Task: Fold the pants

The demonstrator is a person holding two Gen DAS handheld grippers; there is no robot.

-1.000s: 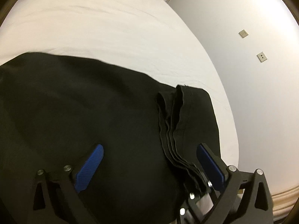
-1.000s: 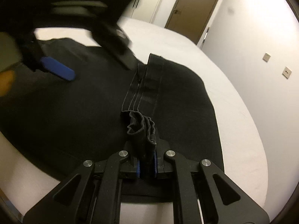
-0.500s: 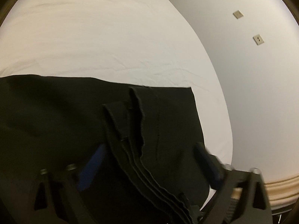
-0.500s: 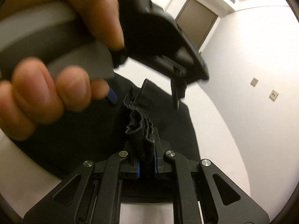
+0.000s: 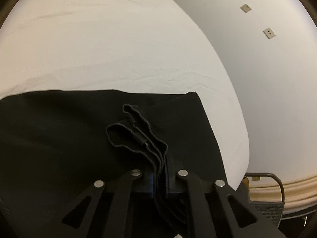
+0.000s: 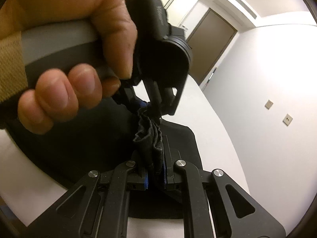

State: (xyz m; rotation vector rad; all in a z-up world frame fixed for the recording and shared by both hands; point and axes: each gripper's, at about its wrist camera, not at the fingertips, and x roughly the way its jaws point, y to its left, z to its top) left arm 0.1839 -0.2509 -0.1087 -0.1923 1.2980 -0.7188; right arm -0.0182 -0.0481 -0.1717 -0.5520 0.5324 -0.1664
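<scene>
Black pants lie spread on a white bed. My left gripper is shut on the bunched layered hem edge of the pants. My right gripper is shut on the same bunched edge, a short way along it. In the right wrist view the left gripper and the hand holding it sit just ahead, pinching the cloth above my right jaws. The rest of the pants lie flat on the bed below.
The bed's right edge runs next to a white wall with two small wall plates. A dark chair or stand stands by the bed's near corner. A brown door is at the far end of the room.
My left gripper has closed from wide open onto the bunched hem. It has come right up next to my right gripper, which keeps its hold. The hem has lifted off the pants.
</scene>
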